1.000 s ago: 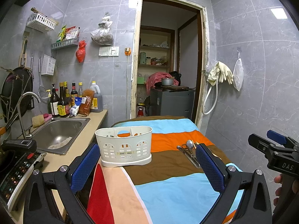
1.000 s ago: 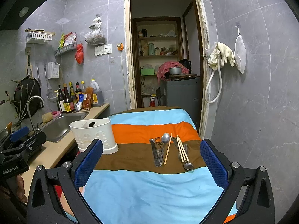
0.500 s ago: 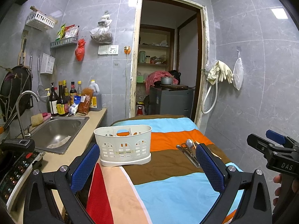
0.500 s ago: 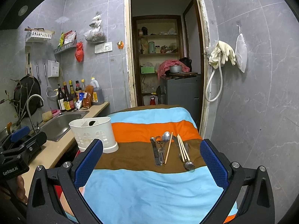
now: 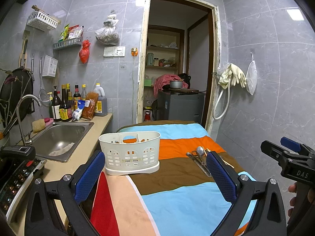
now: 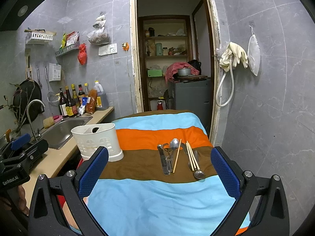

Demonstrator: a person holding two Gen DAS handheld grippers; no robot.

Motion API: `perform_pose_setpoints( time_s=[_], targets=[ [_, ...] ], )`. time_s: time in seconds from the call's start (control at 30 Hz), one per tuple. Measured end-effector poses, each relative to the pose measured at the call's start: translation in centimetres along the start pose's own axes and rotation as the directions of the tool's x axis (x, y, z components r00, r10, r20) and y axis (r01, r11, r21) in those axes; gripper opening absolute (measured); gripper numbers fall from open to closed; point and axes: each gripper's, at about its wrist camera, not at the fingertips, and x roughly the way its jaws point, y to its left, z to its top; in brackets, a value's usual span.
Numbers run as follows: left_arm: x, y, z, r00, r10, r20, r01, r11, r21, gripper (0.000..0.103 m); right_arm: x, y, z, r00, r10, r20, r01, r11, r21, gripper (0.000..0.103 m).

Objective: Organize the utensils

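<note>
On the brown band of the striped cloth (image 6: 137,163), metal spoons, wooden chopsticks and other steel utensils (image 6: 180,157) lie in a loose row, well apart from the white slotted plastic caddy (image 6: 97,140) at the cloth's left edge. Both the left gripper (image 5: 155,177) and the right gripper (image 6: 159,174) hover with fingers spread wide, holding nothing. The sorting seems not yet begun. The next move likely calls for lowering the right gripper onto one utensil and pinching it across its handle.
</note>
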Motion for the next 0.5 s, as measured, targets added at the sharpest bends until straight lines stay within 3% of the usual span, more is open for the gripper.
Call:
perform_pose_setpoints(
  time_s=[0.5],
  targets=[
    [1.2, 1.0, 0.4, 0.999, -0.023, 0.023, 0.023, 1.000, 0.009, 0.103, -0.6, -0.5, 0.9, 1.000, -0.011, -0.022, 0.011, 1.000, 0.008, 0.102]
  ],
)
